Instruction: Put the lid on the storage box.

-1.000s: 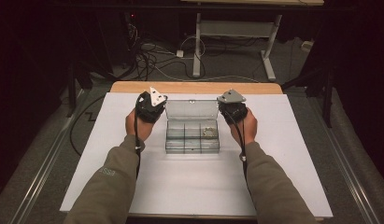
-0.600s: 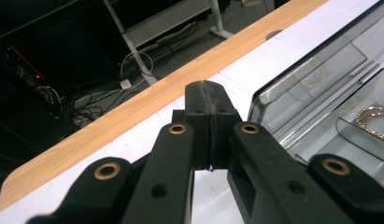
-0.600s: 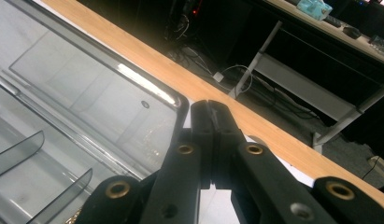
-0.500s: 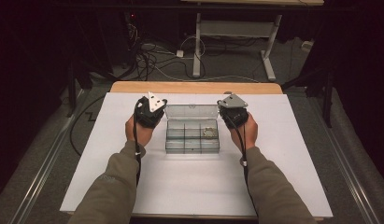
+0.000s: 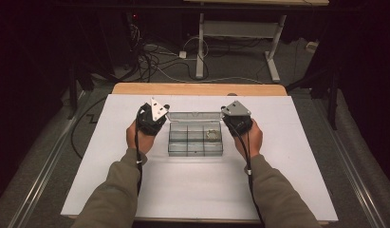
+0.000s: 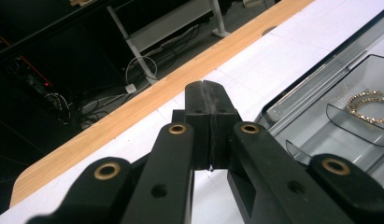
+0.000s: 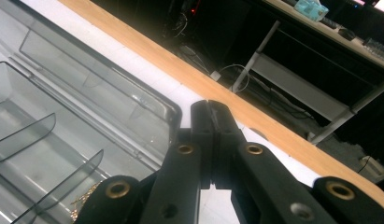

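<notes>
A clear plastic compartment box (image 5: pixel 195 139) lies open on the white table top, its lid (image 5: pixel 194 117) folded back at the far side. A gold chain (image 5: pixel 213 134) rests in the far right compartment; the left gripper view has the gold chain (image 6: pixel 370 105) at its right edge. My left gripper (image 5: pixel 160 109) is held just left of the box, jaws pressed together with nothing between them (image 6: pixel 207 86). My right gripper (image 5: pixel 227 113) is held just right of the box, jaws likewise shut and empty (image 7: pixel 209 105). Its view looks over the box lid (image 7: pixel 110 88).
The white sheet (image 5: pixel 202 190) covers the table, with a wooden edge (image 5: pixel 197 89) along the far side. Beyond it are a dark floor with cables (image 5: pixel 154 61) and a white table frame (image 5: pixel 240 33). Bare white surface lies in front of the box.
Both hands have shifted very slightly; the grippers stay shut beside the box, which has not moved.
</notes>
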Demonstrator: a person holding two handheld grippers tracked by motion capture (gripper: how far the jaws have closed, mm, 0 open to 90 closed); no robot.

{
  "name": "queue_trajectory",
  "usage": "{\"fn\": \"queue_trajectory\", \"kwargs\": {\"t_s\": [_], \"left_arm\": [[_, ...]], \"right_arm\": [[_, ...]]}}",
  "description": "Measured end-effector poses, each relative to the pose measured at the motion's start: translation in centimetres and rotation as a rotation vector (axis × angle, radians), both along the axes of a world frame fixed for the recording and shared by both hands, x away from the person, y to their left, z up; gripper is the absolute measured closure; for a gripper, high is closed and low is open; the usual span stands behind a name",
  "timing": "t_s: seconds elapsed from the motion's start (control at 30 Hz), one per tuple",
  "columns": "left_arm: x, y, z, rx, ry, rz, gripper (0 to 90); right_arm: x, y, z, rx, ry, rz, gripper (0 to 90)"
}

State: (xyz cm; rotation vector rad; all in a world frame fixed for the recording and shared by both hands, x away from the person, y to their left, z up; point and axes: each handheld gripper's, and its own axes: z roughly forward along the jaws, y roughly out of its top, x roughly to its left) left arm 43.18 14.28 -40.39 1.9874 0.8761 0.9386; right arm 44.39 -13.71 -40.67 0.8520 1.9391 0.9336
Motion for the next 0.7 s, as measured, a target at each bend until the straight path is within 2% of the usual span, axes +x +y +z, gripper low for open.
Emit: {"fn": "queue_trajectory", "kwargs": {"t_s": [0.07, 0.13, 0.27, 0.33, 0.57, 0.63, 0.7], "left_arm": [[-0.1, 0.0, -0.1, 0.005, -0.010, -0.002, 86.4], [-0.3, -0.1, -0.2, -0.002, 0.001, -0.001, 86.4], [-0.7, -0.2, -0.3, 0.017, -0.007, -0.002, 86.4], [-0.8, -0.2, -0.5, 0.003, -0.005, -0.001, 86.4], [-1.2, -0.2, -0.8, 0.002, -0.013, -0.005, 86.4], [-1.3, -0.2, -0.9, -0.006, -0.002, -0.002, 86.4], [-1.4, -0.2, -1.0, -0.002, -0.013, -0.004, 86.4]], "right_arm": [[-0.2, 0.0, -0.1, -0.001, -0.007, -0.001, 90.0], [-0.4, 0.0, -0.3, 0.002, -0.006, -0.003, 90.0], [-0.6, -0.1, -0.9, 0.005, 0.003, -0.003, 90.0], [-0.8, -0.1, -1.0, 0.008, 0.004, -0.002, 90.0], [-1.2, -0.1, -1.3, 0.007, 0.001, -0.006, 90.0], [-1.4, -0.1, -1.3, 0.008, -0.004, -0.006, 90.0], [-1.6, 0.0, -1.4, 0.010, -0.004, -0.009, 90.0]]}}
